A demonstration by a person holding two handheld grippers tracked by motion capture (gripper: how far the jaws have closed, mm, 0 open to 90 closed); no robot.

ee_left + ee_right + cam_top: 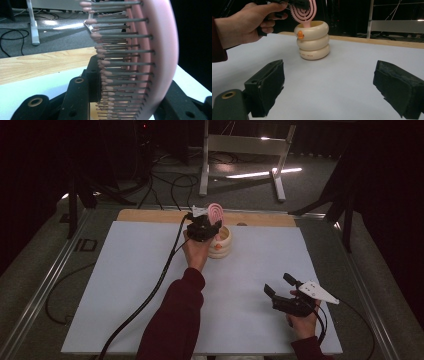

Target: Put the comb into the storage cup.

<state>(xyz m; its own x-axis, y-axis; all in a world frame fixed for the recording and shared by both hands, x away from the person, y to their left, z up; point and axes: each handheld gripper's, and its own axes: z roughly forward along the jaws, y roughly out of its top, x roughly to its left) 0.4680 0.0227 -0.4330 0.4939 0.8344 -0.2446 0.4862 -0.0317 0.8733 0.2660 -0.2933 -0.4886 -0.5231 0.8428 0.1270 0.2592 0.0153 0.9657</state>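
While your left gripper (204, 226) pinches the pink hairbrush (216, 213) by its head, just above centre in the high view, the brush stands nearly upright with its handle end dipping into the mouth of the cream ringed holder (221, 242) directly beneath it. That is the relation that counts: the brush's long axis runs top to bottom, the holder's opening lies straight under the handle, and lowering along that line looks like the move in hand, judging from these frames. Your left hand (196, 251) is right at the holder; your right gripper (280, 290) sits well apart at the lower right of the high view, jaws spread and holding nothing. From the right gripper view you get the side-on picture, with the brush (302, 11) leaning slightly and its handle already inside the holder (313, 41), which carries a small orange duck (299, 34) on its upper ring. Up close, the left gripper view gives you the bristles (120, 65) and the pads pressed on the head, but not the holder's rim.
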